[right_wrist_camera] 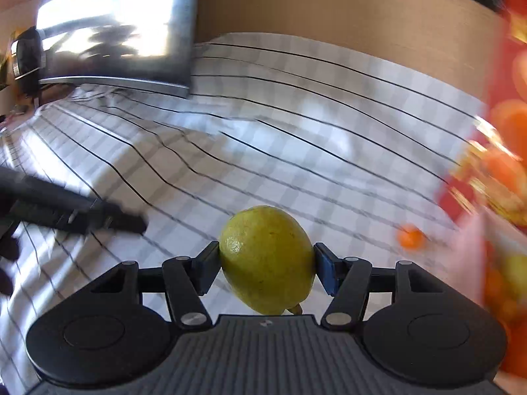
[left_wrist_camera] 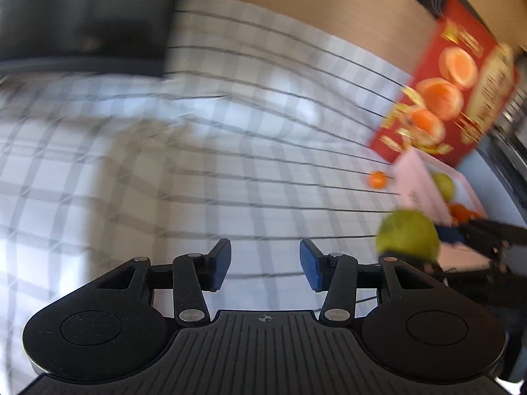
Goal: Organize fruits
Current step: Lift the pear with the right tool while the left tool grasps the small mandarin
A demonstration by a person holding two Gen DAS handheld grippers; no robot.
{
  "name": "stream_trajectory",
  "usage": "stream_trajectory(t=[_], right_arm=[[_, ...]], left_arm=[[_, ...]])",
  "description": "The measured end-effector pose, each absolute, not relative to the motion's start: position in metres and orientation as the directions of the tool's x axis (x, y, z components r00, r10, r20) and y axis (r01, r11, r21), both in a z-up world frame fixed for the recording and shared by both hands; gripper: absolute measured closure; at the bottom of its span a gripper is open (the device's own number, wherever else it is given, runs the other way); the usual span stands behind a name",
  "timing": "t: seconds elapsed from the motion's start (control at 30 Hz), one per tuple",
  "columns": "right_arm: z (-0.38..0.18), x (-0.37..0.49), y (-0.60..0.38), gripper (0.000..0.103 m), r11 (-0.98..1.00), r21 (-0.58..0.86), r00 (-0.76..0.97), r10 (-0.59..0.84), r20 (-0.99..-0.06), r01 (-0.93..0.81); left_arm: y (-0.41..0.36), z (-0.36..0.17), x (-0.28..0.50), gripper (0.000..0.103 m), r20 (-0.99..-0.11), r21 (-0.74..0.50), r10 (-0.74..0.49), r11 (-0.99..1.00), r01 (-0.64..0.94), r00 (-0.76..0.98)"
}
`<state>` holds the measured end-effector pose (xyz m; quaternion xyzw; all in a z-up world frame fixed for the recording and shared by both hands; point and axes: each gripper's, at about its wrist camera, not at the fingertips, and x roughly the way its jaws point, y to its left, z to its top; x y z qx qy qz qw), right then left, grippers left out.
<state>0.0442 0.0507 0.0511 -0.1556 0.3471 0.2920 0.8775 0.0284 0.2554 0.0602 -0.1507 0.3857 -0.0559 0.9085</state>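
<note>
Green pear (right_wrist_camera: 266, 260) — between right gripper's (right_wrist_camera: 266, 271) pads.

Your left gripper (left_wrist_camera: 265, 265): jaws apart, nothing between the blue pads, angled down over the table | Your right gripper (right_wrist_camera: 266, 268): pads pressed on both sides of a green fruit (right_wrist_camera: 266, 260), angled down

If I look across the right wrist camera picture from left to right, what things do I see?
The other gripper's dark finger → the yellow-green fruit clamped in the right gripper → the small orange fruit on the checked cloth → the blurred red box at the right edge.
</note>
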Motion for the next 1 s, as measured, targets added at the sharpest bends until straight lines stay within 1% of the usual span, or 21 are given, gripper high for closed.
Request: stream_trajectory(t=[0.2,0.43,0.63,0.67,0.7,0.77,0.93,1.0], right_arm=[[0.039,0.020,-0.021,0.042,0.879,-0.103,0.646,0.258,-0.718,-0.466],[0.022,0.011,-0.060,0.042,0.941,-0.083,0.662,0.167,-0.730,-0.328],[0.017,0.007,-0.072,0.042,0.962,-0.037,0.666,0.159,-0.729,-0.270],[0.017,0.007,-0.073,0.040,0.964,-0.029,0.669,0.161,-0.726,-0.263],[0.017,0.007,-0.073,0.034,0.967,-0.024,0.673,0.159,-0.723,-0.254],[0.015,0.006,-0.073,0.030,0.970,-0.009,0.671,0.161,-0.723,-0.243],[0.007,-0.001,-0.070,0.030,0.970,0.012,0.643,0.171,-0.746,-0.244],[0.007,-0.004,-0.069,0.030,0.970,0.018,0.641,0.174,-0.748,-0.242]], left_arm=[[0.195,0.063,0.068,0.052,-0.673,-0.289,-0.317,0.944,0.157,0.668],[0.147,0.055,0.092,0.052,-0.689,-0.265,-0.365,0.931,0.251,0.626],[0.134,0.054,0.108,0.052,-0.694,-0.246,-0.372,0.927,0.283,0.616],[0.133,0.055,0.111,0.052,-0.693,-0.244,-0.373,0.927,0.286,0.617],[0.132,0.056,0.116,0.052,-0.691,-0.244,-0.376,0.925,0.290,0.618],[0.126,0.060,0.128,0.052,-0.684,-0.246,-0.390,0.919,0.309,0.616],[0.099,0.068,0.166,0.052,-0.681,-0.212,-0.403,0.908,0.362,0.612],[0.086,0.069,0.180,0.052,-0.681,-0.218,-0.419,0.898,0.381,0.600]])
